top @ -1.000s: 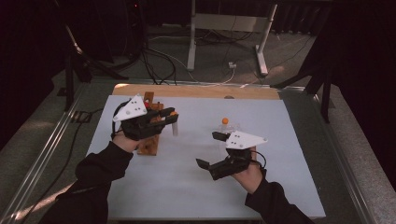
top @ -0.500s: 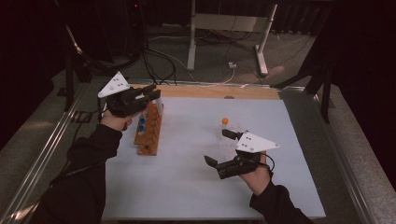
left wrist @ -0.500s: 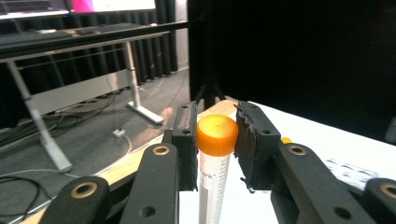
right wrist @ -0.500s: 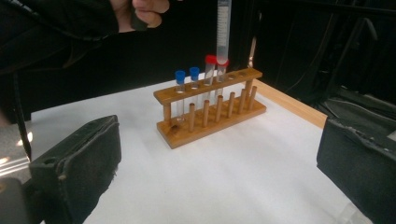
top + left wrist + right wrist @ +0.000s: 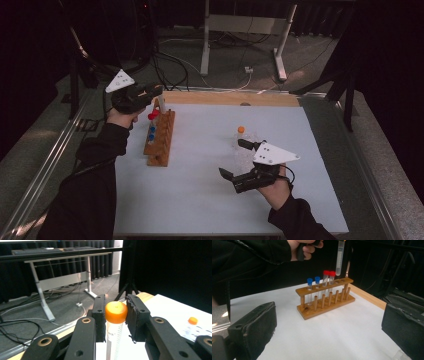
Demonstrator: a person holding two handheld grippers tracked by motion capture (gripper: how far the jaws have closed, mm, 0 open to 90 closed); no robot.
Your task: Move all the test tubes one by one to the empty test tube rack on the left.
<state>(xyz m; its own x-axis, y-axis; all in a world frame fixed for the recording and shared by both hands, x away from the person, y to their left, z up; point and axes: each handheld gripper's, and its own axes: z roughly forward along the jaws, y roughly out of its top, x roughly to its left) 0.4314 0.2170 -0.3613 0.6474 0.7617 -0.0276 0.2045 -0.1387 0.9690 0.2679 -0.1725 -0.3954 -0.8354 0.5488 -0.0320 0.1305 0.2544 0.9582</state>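
Note:
A wooden tube rack (image 5: 159,135) stands at the table's left, with two blue-capped tubes (image 5: 313,288) and two red-capped tubes (image 5: 329,280) in it. My left gripper (image 5: 157,92) hangs over the rack's far end, shut on an orange-capped tube (image 5: 115,322) held upright just below the cap. That tube's tip (image 5: 338,271) hovers above the rack's end holes. My right gripper (image 5: 234,159) stands open near the table's middle right, its pads (image 5: 254,327) wide apart with nothing between them. A second orange-capped tube (image 5: 241,131) stands just beyond it.
A white sheet (image 5: 210,200) covers the table, with a bare wooden strip (image 5: 230,98) along its far edge. Beyond the table are a metal desk frame (image 5: 240,30) and loose cables (image 5: 175,60) on the floor. Clear plastic items (image 5: 245,150) lie by the right gripper.
My left gripper has moved away and to the left with the tube, from over the rack's middle to its far end. The right gripper has barely shifted.

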